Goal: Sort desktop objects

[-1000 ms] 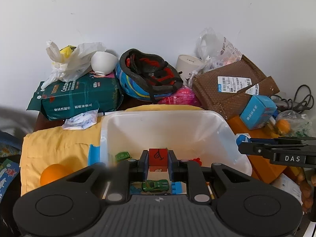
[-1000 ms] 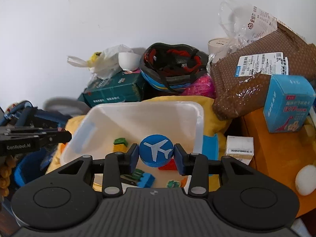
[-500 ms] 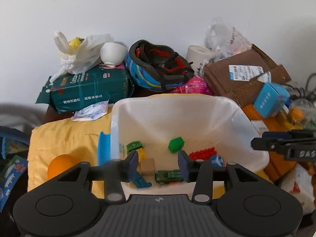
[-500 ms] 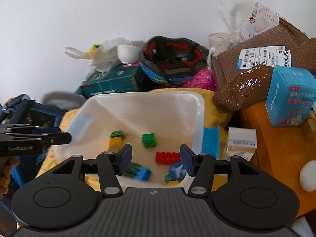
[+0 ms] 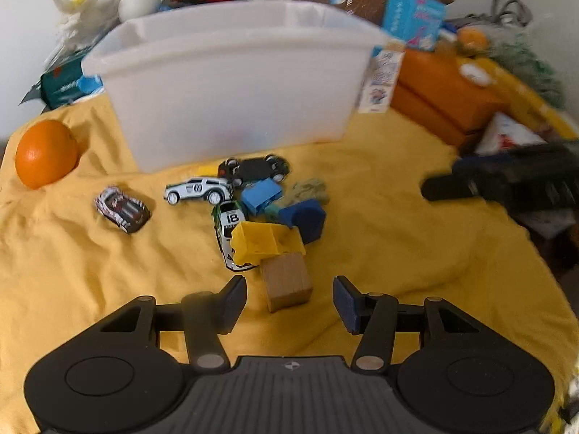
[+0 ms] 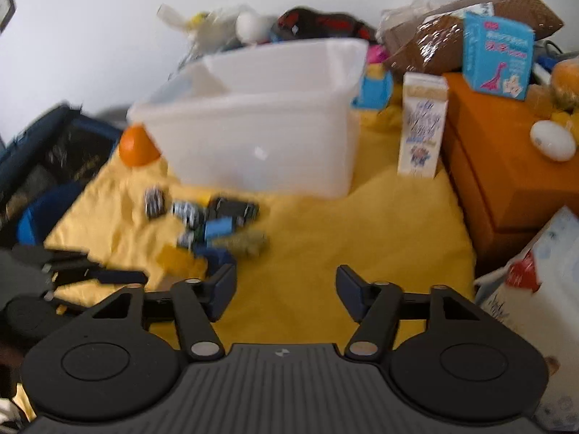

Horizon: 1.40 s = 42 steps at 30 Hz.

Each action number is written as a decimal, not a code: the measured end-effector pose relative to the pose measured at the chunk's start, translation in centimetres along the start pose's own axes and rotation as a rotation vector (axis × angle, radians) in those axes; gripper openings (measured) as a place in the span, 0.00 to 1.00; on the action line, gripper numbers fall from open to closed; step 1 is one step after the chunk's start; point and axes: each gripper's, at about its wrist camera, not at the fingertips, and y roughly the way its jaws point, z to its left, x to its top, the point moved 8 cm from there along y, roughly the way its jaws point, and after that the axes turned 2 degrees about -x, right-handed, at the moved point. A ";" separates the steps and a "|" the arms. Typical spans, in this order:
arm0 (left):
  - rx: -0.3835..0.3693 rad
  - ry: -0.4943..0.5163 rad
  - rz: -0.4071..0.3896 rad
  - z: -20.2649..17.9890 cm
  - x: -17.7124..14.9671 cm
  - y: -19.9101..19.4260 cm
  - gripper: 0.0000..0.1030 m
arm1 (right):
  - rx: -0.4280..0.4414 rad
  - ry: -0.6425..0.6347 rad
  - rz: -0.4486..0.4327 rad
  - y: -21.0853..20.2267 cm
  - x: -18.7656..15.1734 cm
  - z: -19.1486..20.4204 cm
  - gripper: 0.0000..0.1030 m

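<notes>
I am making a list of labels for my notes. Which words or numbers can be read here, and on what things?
"18": on the green and white toy car.
Number on the white toy car: too blurred to read.
Print on the light blue box: too blurred.
Print on the white carton: too blurred.

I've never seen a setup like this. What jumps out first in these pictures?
A big white plastic bin stands at the back of a bright yellow cloth. In front of it lies a heap of toy cars and blocks, with a wooden block nearest the open left gripper. An orange sits far left.
</notes>
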 end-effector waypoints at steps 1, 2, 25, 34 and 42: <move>0.007 -0.015 -0.007 0.1 0.2 0.5 0.55 | 0.000 -0.022 0.005 0.2 -0.3 0.5 0.51; 0.018 -0.031 -0.004 0.3 0.3 1.0 0.54 | 0.001 -0.033 0.009 0.5 -0.5 0.8 0.48; 0.024 -0.131 -0.071 6.6 -1.8 -4.0 0.32 | 0.026 0.064 -0.011 4.4 0.1 3.9 0.35; 0.009 -0.106 -0.128 6.9 1.8 -4.9 0.32 | 0.072 0.109 -0.012 1.7 1.0 1.7 0.37; -0.003 -0.113 -0.089 6.2 0.6 -3.9 0.32 | -0.067 0.138 0.060 2.9 -3.5 -1.1 0.53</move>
